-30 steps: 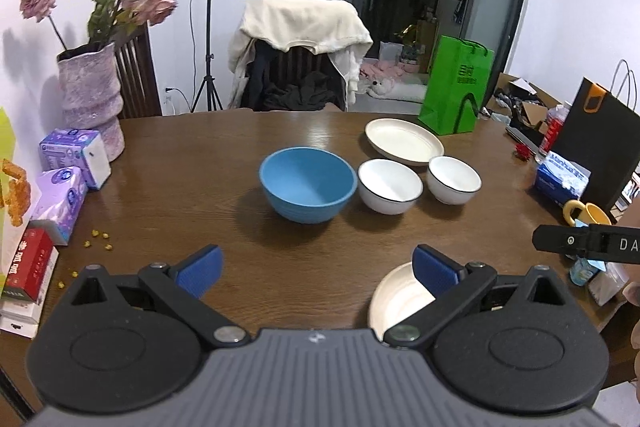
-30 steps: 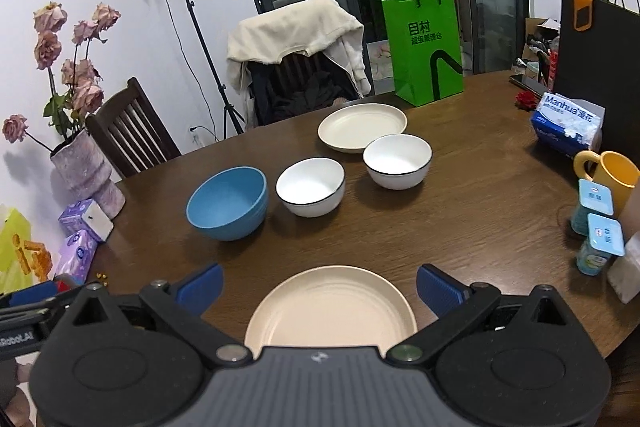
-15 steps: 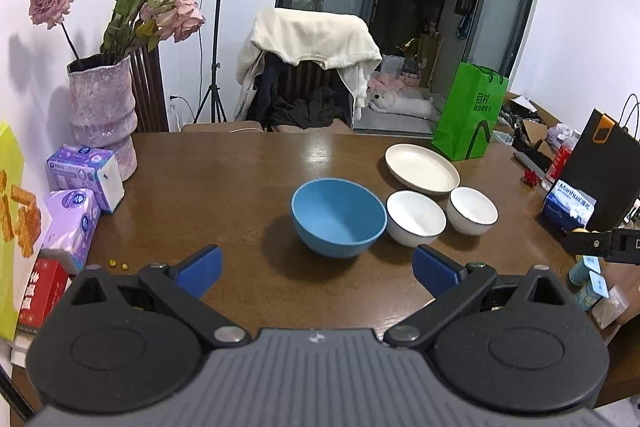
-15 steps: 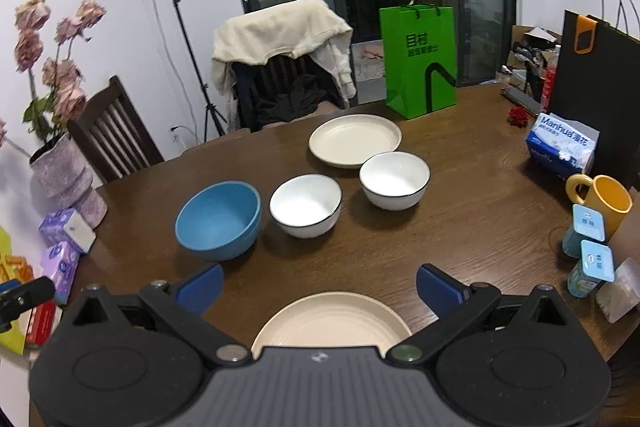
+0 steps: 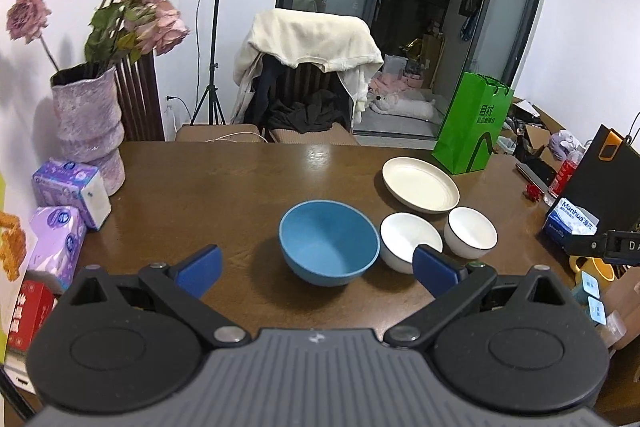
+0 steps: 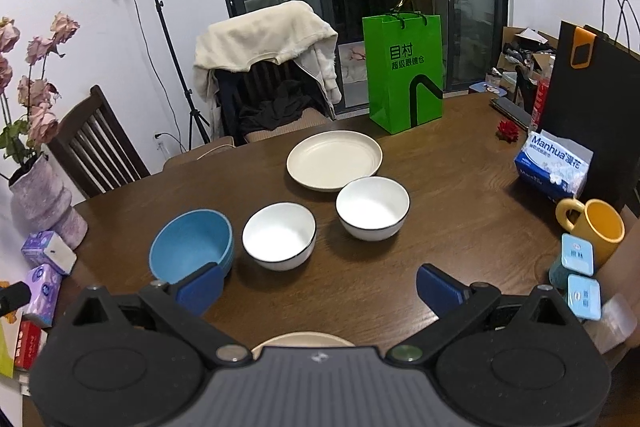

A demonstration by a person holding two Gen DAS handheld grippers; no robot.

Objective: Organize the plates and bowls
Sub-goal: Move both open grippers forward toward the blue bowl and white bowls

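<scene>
Left wrist view: the left gripper (image 5: 318,269) is spread wide, its blue-padded jaws grasping nothing, raised above the brown wooden table (image 5: 208,187). Ahead of it sits the round blue bowl (image 5: 329,247). Just right of that bowl stand two white bowls with dark rims, the nearer white bowl (image 5: 408,241) and the farther white bowl (image 5: 471,231), close together. Behind them lies the far cream round plate (image 5: 420,183), near the green paper shopping bag (image 5: 474,125).

Right wrist view: the right gripper (image 6: 318,291) is likewise released, jaws wide apart and empty. The three bowls form a diagonal row in front of it, with the far cream plate behind the right-hand white bowl. A second cream plate (image 6: 302,339) shows only as a rim at the gripper body's upper edge, nearest the camera. At the table's right edge stand a yellow mug (image 6: 598,227) and a blue tissue pack (image 6: 552,163).
</scene>
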